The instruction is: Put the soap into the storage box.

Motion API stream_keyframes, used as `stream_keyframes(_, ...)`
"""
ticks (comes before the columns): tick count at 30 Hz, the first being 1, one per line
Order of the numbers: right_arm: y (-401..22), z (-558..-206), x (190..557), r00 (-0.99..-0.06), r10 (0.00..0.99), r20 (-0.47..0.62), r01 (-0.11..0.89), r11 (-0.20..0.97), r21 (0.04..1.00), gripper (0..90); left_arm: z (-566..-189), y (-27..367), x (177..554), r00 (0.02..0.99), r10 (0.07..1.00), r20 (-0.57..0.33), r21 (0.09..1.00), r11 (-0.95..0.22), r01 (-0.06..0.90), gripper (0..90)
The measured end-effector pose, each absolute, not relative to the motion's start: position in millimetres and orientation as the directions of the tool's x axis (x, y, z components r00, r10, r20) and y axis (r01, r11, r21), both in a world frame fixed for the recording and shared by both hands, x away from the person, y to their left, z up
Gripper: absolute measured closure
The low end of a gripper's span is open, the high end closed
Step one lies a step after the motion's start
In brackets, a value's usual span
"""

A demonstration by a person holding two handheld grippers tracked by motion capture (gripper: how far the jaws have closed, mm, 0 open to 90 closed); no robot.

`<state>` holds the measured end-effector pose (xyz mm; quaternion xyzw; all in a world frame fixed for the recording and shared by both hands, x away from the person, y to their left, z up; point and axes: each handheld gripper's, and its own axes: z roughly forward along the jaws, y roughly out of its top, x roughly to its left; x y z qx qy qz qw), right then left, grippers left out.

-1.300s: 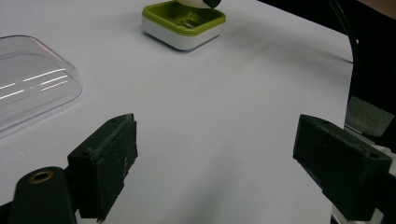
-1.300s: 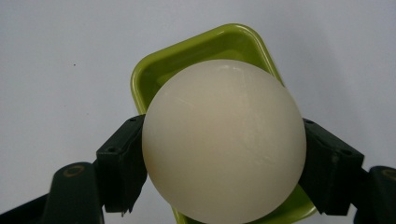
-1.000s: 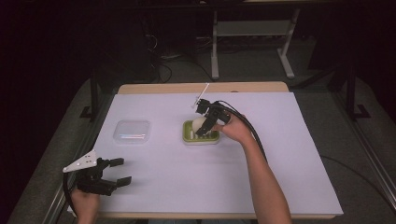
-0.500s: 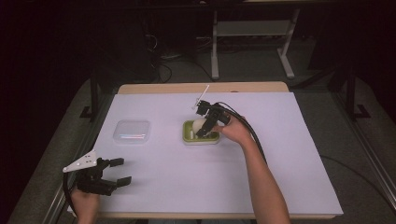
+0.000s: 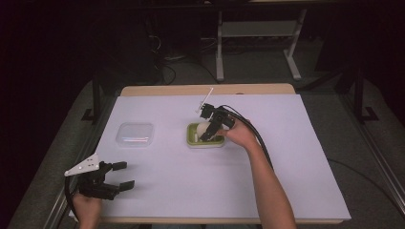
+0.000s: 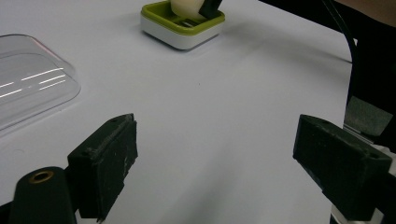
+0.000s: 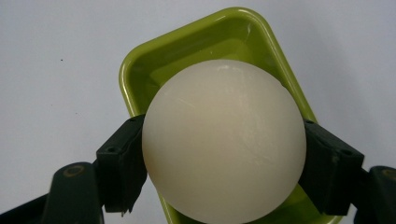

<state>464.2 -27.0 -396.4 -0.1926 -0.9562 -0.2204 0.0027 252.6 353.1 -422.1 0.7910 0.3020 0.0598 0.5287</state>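
Cream ball clamped in right hand-held gripper over green tray

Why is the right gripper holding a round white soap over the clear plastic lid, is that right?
Not quite. The right gripper does hold the round white soap between its fingers, but over the green soap dish, as the right gripper view shows. The clear plastic lid lies apart to the left.
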Motion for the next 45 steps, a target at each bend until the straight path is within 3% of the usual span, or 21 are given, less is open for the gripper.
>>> stream_keyframes(45,-25.1,-397.7,462.5,-0.928,0.359,0.095,0.365,0.836,0.41,24.1,-422.4,353.0,253.1,0.811,0.54,-0.224,0.872,-0.26,0.414,13.1)
